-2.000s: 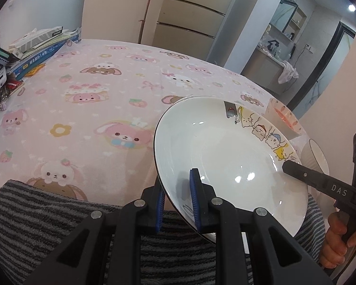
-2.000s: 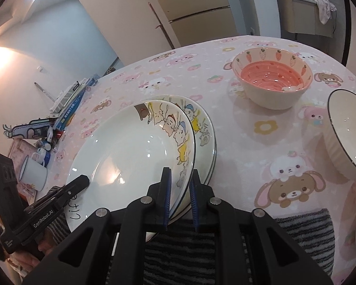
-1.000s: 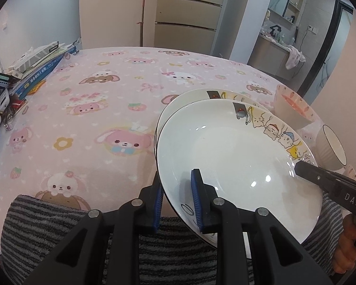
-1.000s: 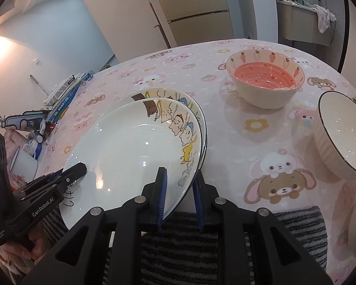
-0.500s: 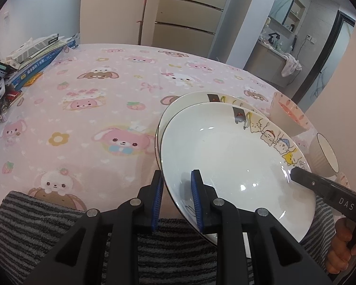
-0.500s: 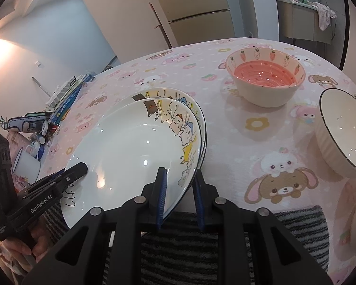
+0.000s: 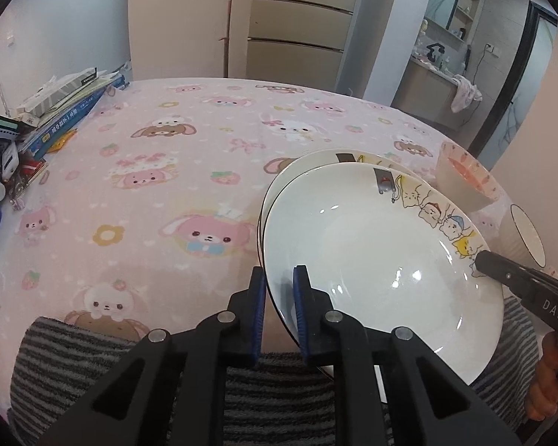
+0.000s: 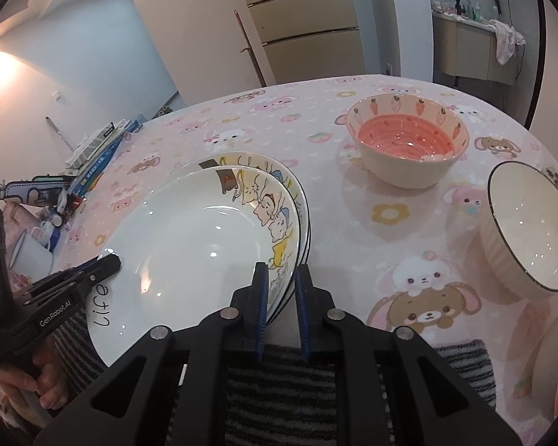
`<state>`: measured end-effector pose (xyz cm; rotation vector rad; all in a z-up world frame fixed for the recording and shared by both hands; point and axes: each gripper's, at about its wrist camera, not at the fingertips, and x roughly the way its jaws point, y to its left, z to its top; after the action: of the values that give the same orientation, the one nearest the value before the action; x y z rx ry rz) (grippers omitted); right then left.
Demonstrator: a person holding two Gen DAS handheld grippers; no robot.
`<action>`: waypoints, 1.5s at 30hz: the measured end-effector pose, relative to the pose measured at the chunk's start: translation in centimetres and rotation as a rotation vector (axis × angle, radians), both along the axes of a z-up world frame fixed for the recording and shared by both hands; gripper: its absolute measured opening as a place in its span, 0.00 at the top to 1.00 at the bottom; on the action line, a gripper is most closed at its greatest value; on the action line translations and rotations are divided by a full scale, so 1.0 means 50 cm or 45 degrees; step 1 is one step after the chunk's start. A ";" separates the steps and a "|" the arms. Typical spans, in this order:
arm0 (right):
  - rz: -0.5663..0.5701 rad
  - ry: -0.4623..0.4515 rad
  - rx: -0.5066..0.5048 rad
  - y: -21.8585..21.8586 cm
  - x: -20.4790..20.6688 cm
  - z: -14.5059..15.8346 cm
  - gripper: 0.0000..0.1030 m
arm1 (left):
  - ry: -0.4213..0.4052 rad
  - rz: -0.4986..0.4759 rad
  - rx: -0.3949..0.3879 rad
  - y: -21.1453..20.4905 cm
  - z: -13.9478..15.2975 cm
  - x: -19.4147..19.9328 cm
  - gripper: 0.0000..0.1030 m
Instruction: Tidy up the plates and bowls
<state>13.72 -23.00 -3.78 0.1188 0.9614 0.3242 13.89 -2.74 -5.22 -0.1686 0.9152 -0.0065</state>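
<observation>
A white plate (image 7: 372,260) with cartoon animals along its rim is held between both grippers, just over a matching plate (image 7: 316,158) on the pink tablecloth. My left gripper (image 7: 279,278) is closing on its near-left rim, with the rim between the blue pads. My right gripper (image 8: 281,278) is closing on the opposite rim of the same plate (image 8: 197,252), beside the lower plate (image 8: 256,160). Each gripper's tip also shows in the other view, the right one (image 7: 483,260) and the left one (image 8: 111,262), which sits beside the word "Life" printed on the plate.
A pink carrot-pattern bowl (image 8: 405,141) and a white ribbed bowl (image 8: 528,230) stand to the right of the plates. Books and clutter (image 7: 63,111) fill the left edge, near a white mug (image 8: 29,256). Grey striped cloth (image 7: 74,364) lies along the near edge.
The held plate has come down from a raised, tilted pose to nearly level over the lower plate, which now shows behind it. Over the last half second almost nothing has moved.
</observation>
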 end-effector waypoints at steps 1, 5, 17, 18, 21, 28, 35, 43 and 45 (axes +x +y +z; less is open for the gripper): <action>-0.004 -0.002 -0.011 0.001 0.003 0.000 0.88 | 0.007 -0.001 0.000 0.001 0.001 0.003 0.86; -0.008 0.014 -0.058 0.007 0.022 0.001 0.89 | 0.027 -0.025 0.042 -0.003 0.004 0.017 0.87; -0.010 -0.005 -0.146 0.023 0.052 -0.008 0.92 | -0.009 -0.005 0.199 -0.026 -0.003 0.043 0.88; -0.009 -0.005 -0.145 0.022 0.053 -0.008 0.92 | -0.012 -0.005 0.190 -0.023 -0.003 0.043 0.88; -0.003 -0.006 -0.140 0.021 0.054 -0.009 0.92 | -0.027 -0.004 0.151 -0.014 -0.001 0.040 0.88; 0.006 -0.002 -0.120 0.016 0.052 -0.006 0.91 | -0.043 -0.013 0.036 -0.002 0.020 0.027 0.86; 0.021 -0.067 -0.072 0.009 0.032 0.033 0.90 | -0.161 -0.005 0.059 -0.006 0.075 -0.014 0.50; 0.040 -0.195 -0.076 -0.004 -0.009 0.110 0.87 | -0.421 0.018 0.164 -0.024 0.178 -0.090 0.16; 0.045 -0.233 -0.045 -0.015 -0.023 0.138 0.87 | -0.471 0.014 0.136 -0.025 0.202 -0.107 0.16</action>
<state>12.58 -23.74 3.12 0.0389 0.7885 0.3442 8.55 -3.97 4.86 -0.0687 0.5439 0.0207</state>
